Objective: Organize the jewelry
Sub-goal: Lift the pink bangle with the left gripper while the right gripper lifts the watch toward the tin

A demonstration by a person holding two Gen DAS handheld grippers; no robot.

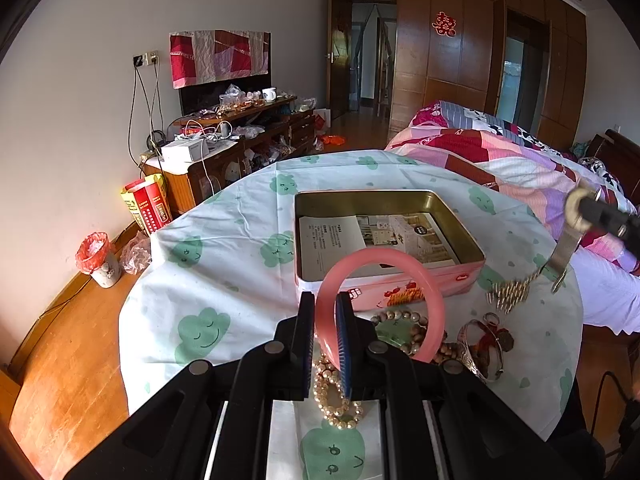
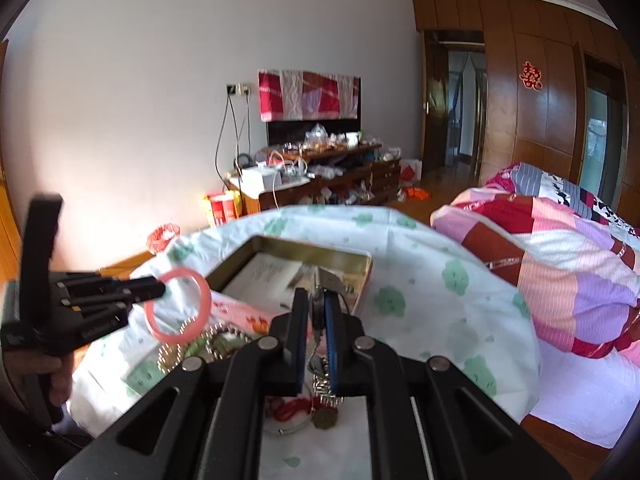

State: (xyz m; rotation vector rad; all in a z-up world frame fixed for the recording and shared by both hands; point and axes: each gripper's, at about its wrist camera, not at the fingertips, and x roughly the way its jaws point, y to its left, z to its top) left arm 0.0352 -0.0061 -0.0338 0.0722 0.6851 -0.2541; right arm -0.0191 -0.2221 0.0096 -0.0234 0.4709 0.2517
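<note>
My left gripper [image 1: 326,312] is shut on a pink bangle [image 1: 400,264] and holds it upright just in front of the open pink tin [image 1: 456,276]; the bangle also shows in the right wrist view [image 2: 178,306]. My right gripper [image 2: 317,304] is shut on a metal watch strap [image 2: 319,308] with a gold bead chain hanging from it [image 1: 510,292], above the tin's near corner. A pearl bracelet [image 1: 336,400], a bead bracelet [image 1: 404,316] and a silver bangle with red cord [image 1: 486,344] lie on the tablecloth.
The tin [image 2: 360,264] holds paper leaflets [image 1: 360,236]. The round table has a white cloth with green prints [image 1: 208,240]. A bed with a patchwork quilt [image 1: 500,152] stands to the right. A cluttered wooden cabinet [image 1: 240,148] and a small bin [image 1: 100,260] stand left.
</note>
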